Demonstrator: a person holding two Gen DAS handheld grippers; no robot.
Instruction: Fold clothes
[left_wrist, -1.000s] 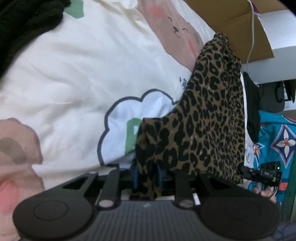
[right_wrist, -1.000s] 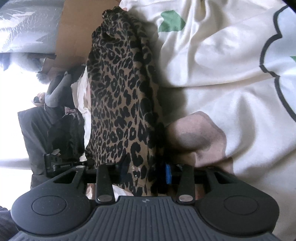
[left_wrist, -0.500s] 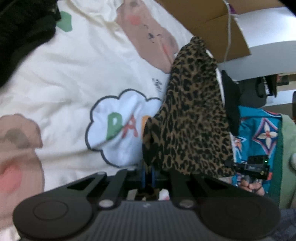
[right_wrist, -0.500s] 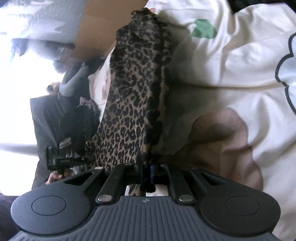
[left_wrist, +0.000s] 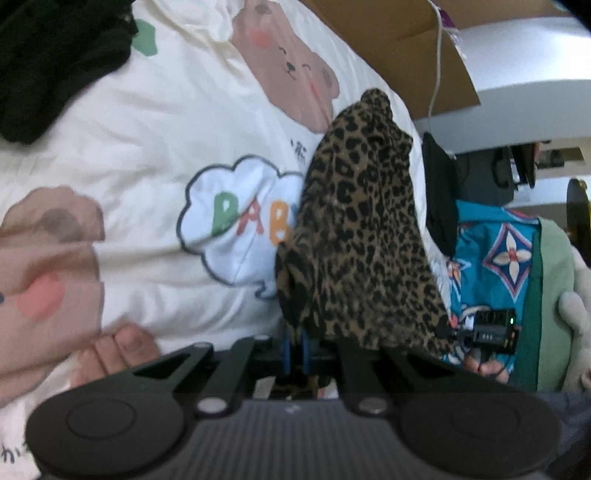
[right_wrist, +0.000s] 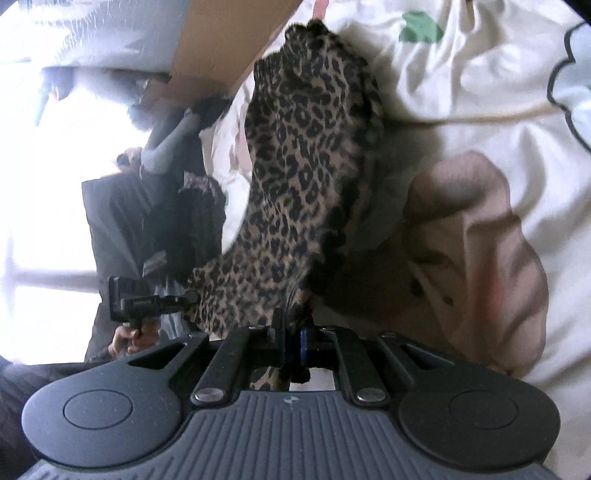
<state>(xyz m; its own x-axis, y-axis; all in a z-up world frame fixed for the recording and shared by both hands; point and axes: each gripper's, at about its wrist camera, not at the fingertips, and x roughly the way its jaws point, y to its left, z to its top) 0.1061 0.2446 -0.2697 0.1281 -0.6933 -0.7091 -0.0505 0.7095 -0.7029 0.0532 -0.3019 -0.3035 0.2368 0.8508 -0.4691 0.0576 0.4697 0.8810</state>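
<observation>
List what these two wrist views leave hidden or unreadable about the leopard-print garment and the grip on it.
- Left wrist view: the leopard-print garment hides part of the duvet lettering.
- Left wrist view: the held edge of the garment disappears behind the left gripper, whose jaws are shut on it.
- Right wrist view: window glare washes out the left side; the garment's type is unclear, bunched at the right gripper.

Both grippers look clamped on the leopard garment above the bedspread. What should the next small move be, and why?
Probably carry both corners up and toward the garment's far end. The left gripper and right gripper are each shut on a near corner of the leopard garment, whose far end still lies bunched on the bedspread, so the fold is not yet laid.
</observation>
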